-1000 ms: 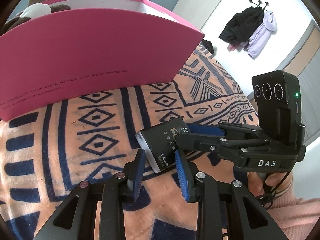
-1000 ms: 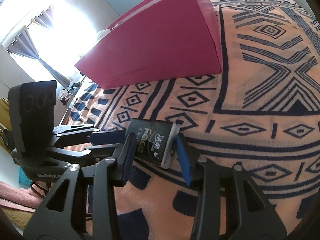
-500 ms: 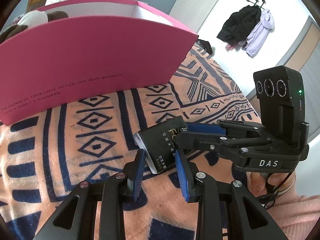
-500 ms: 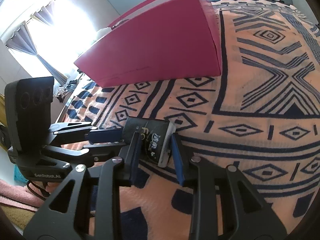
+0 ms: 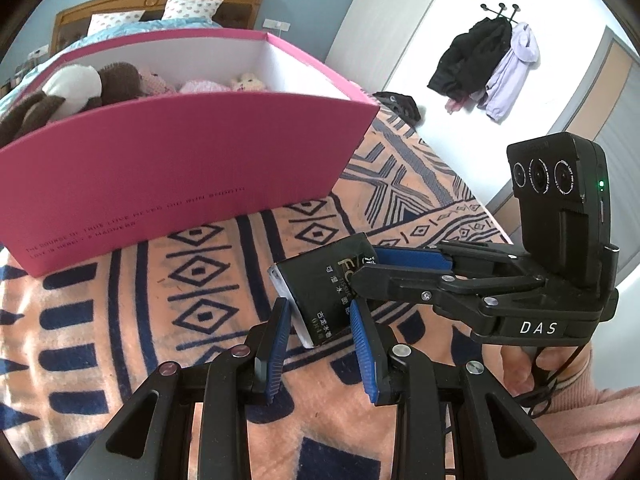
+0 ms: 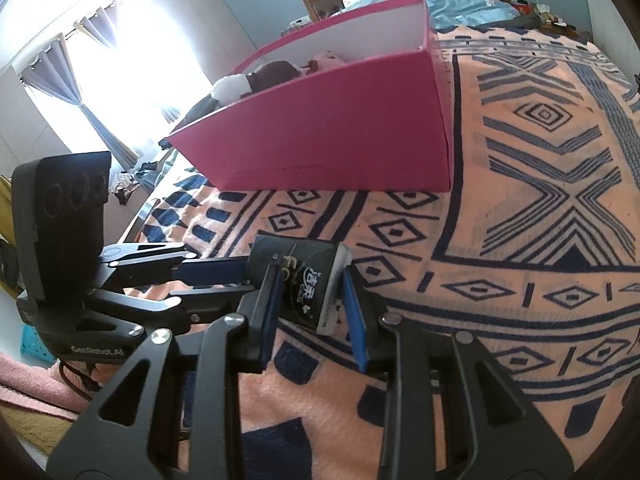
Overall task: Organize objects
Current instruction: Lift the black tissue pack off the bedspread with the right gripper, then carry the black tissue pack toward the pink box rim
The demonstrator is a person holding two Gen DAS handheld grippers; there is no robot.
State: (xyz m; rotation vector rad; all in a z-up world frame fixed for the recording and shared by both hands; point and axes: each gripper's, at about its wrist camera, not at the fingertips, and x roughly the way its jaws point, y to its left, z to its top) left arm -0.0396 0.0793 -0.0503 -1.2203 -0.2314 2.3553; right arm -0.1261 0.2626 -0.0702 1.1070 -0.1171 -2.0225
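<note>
I see the patterned bed blanket carrying the pink box of plush toys. Just before it, the black tissue pack lies between both tools. My right tool reaches level, pinching the pack; my left tool is spread around its end.
</note>
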